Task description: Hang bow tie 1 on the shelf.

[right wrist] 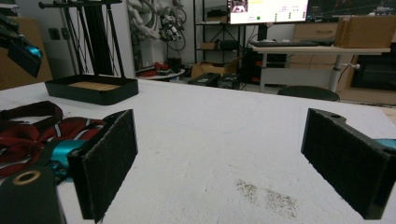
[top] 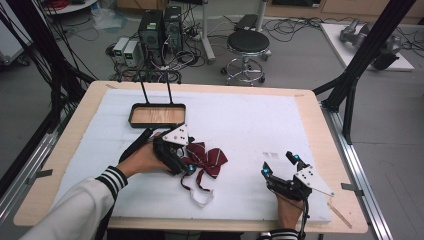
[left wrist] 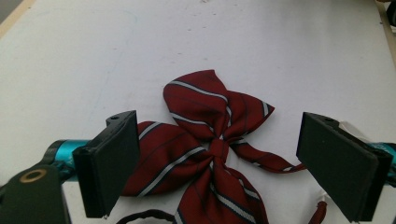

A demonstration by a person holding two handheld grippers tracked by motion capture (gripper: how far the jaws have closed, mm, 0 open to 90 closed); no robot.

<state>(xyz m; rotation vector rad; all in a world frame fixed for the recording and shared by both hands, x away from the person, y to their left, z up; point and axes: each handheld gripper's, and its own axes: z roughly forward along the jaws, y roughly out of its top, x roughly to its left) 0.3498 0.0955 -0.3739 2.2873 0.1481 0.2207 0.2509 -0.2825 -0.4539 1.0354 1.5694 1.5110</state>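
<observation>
Your left gripper (top: 186,159) hovers over the bow tie (top: 206,159) with its jaws spread wide and nothing between them. Through the left gripper view, the bow tie (left wrist: 212,149) lies flat on the pad between the 2 jaws, knot near the centre.

Handling: treat the bow as light, soft cloth. It will likely fold and slide on the pad, not lift as a rigid piece. Take hold at the knot (left wrist: 218,148), where the fabric is bunched and thickest; a wing would probably droop or slip. Watch the strap (top: 200,192), which trails toward you and may snag.

Your right gripper (top: 281,165) rests on the pad well to the right of the bow, jaws also apart and empty.

Surface: the table (top: 320,125) carries a white foam pad (top: 250,120), slightly textured, with a small dark smudge (right wrist: 266,196) ahead of the right gripper. 1 black tray (top: 157,115) with a wooden floor stands beyond the bow.

Room: computer towers (top: 160,30), cables and a stool (top: 247,47) stand on the grey floor beyond the table.
</observation>
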